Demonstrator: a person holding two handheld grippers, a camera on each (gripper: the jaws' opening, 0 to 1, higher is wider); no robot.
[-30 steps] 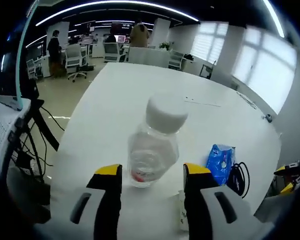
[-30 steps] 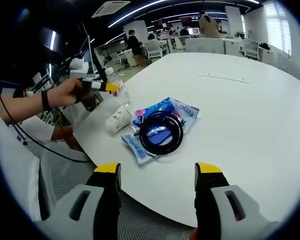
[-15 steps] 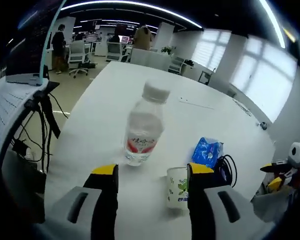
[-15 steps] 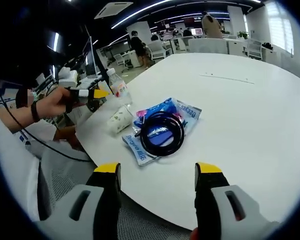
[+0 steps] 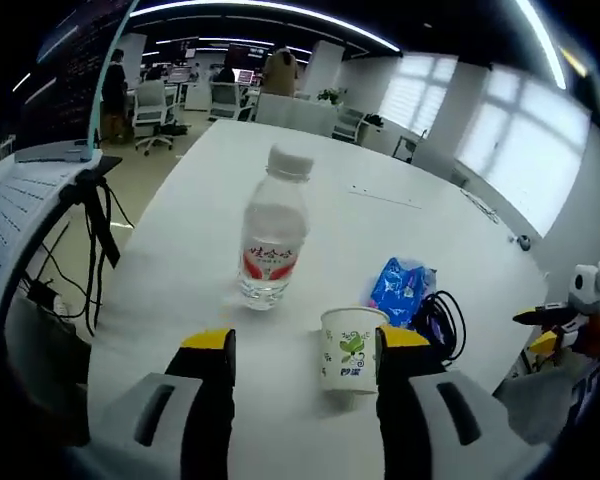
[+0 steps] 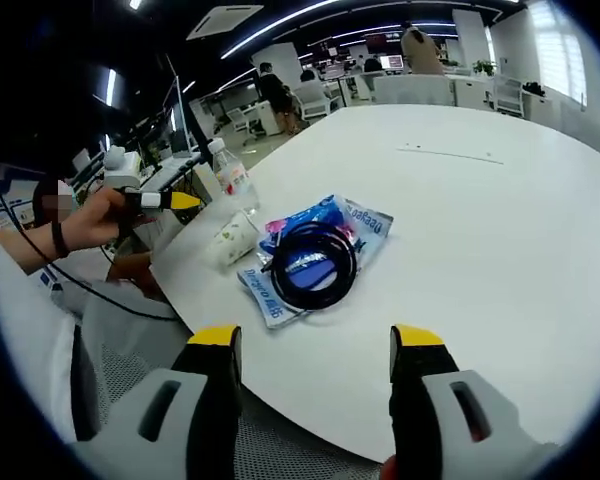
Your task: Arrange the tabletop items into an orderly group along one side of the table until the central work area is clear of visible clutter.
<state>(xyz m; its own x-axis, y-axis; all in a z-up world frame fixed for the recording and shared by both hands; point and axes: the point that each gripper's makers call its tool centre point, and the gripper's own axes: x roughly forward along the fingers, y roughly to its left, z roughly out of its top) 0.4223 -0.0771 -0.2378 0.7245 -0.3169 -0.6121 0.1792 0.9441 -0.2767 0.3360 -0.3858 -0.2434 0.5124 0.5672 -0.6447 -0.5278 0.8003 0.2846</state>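
We hold our left gripper (image 5: pixel 302 350) wide open and empty near the paper cup (image 5: pixel 349 349); the water bottle (image 5: pixel 271 233) stands farther left on the desk (image 5: pixel 380 215). Our right gripper (image 6: pixel 316 345) gapes empty before the blue packets (image 6: pixel 280 290) and coiled cable (image 6: pixel 311 262).

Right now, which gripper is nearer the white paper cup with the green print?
Left. The left gripper hangs right at the white paper cup; the right gripper hangs beyond the coiled black cable.
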